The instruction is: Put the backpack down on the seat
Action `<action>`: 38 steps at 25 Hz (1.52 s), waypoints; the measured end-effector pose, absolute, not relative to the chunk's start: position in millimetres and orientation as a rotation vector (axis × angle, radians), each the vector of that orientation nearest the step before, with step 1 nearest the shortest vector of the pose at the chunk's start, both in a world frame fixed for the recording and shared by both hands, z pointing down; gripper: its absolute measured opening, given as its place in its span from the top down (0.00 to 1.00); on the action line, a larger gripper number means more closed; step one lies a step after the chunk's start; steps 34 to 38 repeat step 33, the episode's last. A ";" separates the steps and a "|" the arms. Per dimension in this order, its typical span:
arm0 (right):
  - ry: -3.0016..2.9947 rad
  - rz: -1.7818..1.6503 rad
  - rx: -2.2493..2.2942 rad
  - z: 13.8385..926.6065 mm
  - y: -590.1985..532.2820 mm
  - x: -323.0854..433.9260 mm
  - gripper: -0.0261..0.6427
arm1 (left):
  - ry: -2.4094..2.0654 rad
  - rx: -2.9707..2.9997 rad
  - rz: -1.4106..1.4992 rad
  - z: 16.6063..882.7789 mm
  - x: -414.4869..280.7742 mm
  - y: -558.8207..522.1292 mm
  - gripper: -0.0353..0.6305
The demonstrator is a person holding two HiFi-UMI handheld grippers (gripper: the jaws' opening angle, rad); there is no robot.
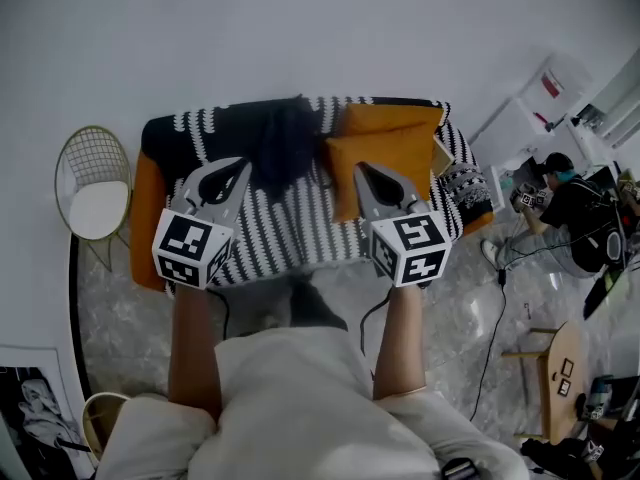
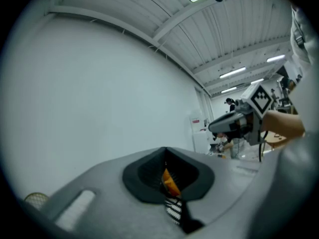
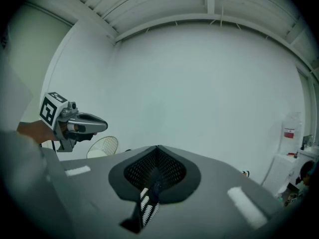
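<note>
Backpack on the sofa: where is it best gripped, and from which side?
Probably its far upper edge, coming from above and in front. The backpack lies slumped and soft on the striped blanket, so a fold there can be pinched; no handle shows. The orange cushion crowds its right side.

sofa (image 1: 300, 230): the seat is covered by a striped throw (image 1: 290, 208); parts of the front are hidden behind the left gripper (image 1: 240, 166) and the right gripper (image 1: 362, 168).
gripper views: only a thin sliver of orange and stripes is seen past the closed fingers (image 2: 144, 176).
backpack (image 1: 275, 143): straps and zips are lost in the dark fabric.
framed picture (image 1: 30, 408): cut off by the left and bottom edges.
seated person (image 1: 575, 208): what is handled is too small to be told.
</note>
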State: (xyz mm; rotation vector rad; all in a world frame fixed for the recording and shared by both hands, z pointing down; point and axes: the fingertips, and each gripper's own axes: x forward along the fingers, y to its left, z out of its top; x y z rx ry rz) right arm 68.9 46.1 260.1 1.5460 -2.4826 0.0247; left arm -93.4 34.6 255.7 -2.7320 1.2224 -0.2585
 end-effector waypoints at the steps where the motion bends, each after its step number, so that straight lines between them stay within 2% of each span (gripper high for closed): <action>1: -2.488 0.019 1.543 256.6 48.4 68.0 0.95 | 1.216 -2.729 -0.252 252.0 -92.2 38.4 0.94; 10: -2.490 -0.024 1.492 246.2 62.1 57.3 0.95 | 1.090 -2.686 -0.237 226.7 -76.0 60.0 0.94; 38: -2.465 0.011 1.547 252.0 57.8 58.9 0.95 | 1.083 -2.756 -0.235 239.0 -80.6 48.4 0.94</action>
